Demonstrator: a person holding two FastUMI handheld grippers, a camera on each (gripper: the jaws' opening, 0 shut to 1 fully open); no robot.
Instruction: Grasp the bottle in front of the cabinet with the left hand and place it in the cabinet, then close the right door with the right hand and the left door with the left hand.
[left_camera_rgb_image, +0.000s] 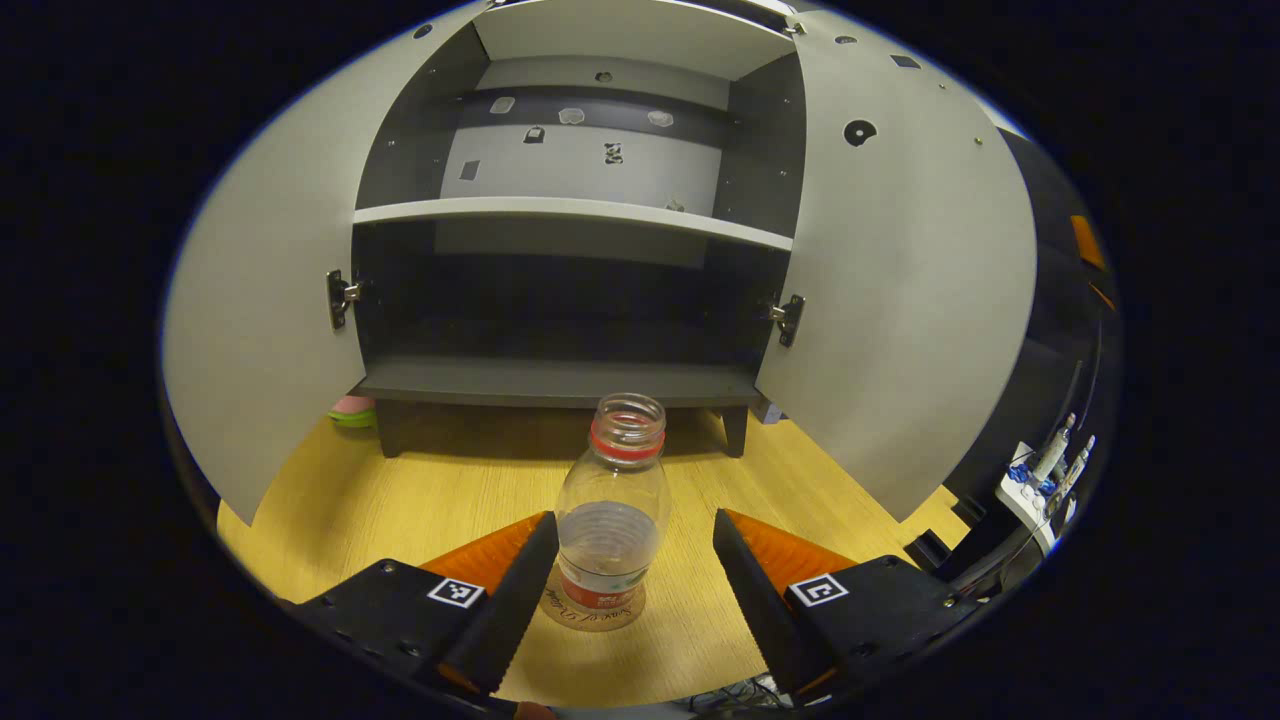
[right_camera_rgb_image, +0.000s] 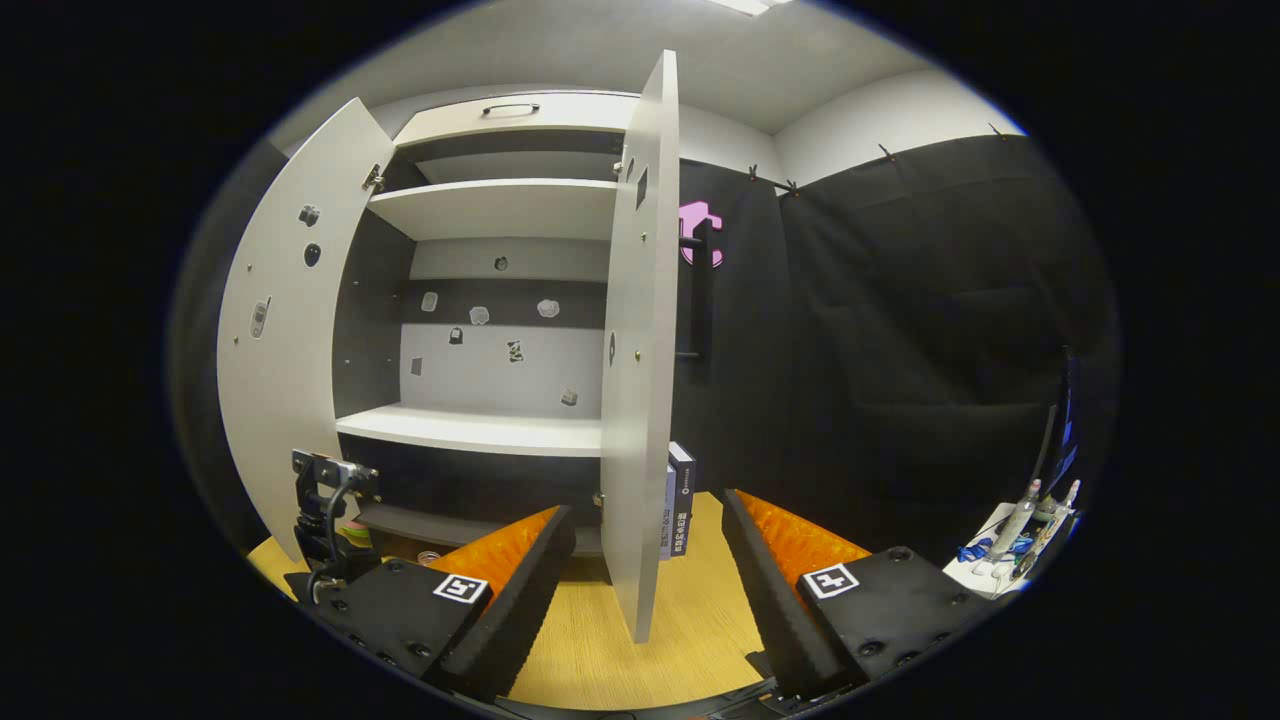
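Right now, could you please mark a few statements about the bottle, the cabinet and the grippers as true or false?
1. The bottle stands upright on the wooden floor, between the left hand-held gripper's open fingers. True.
2. The bottle wears a cap. False: its mouth is open, with only a red ring at the neck.
3. Both cabinet doors are shut. False: the left door and right door are swung open.
4. The cabinet's lower compartment holds nothing visible. True.
5. The right hand-held gripper clamps the right door's edge. False: its fingers are open, apart from it.
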